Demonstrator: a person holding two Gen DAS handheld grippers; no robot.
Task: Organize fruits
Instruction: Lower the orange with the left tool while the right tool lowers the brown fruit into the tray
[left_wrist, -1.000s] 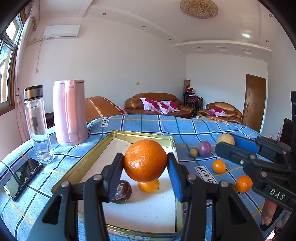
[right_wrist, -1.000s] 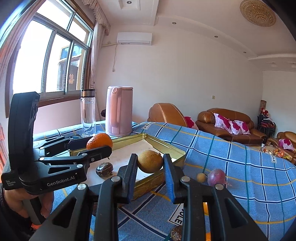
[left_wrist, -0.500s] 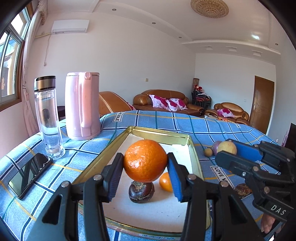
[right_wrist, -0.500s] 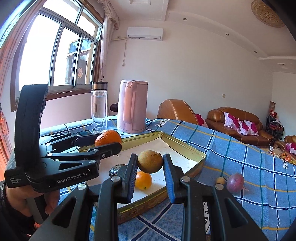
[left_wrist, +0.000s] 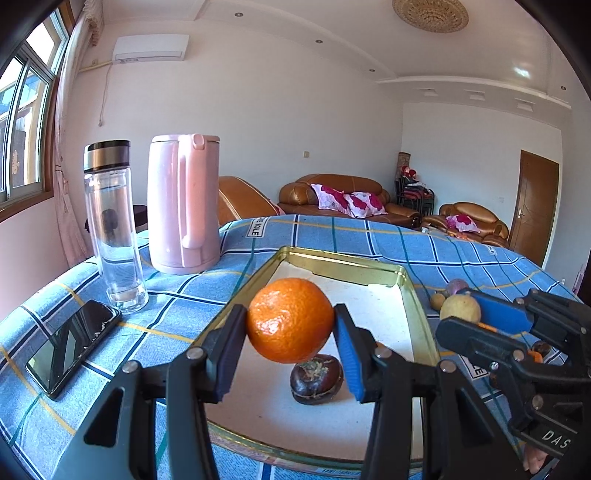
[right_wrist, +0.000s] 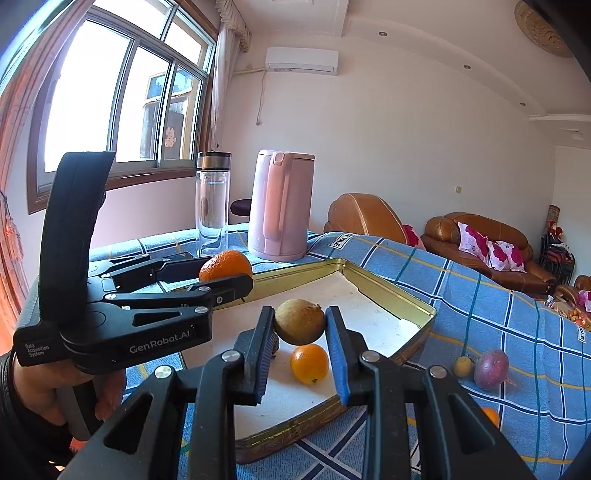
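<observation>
My left gripper is shut on a large orange and holds it above the near part of the gold tray. A dark brown fruit lies in the tray just below. My right gripper is shut on a yellow-brown round fruit above the tray, over a small orange lying in it. The right gripper also shows in the left wrist view, and the left gripper shows in the right wrist view.
A pink kettle, a glass bottle and a black phone stand left of the tray. A purple fruit, a small yellowish fruit and more small oranges lie on the blue checked cloth right of the tray.
Both grippers have moved left over the tray with their fruits still held. The views have swung left, so the kettle and bottle appear closer to centre.
</observation>
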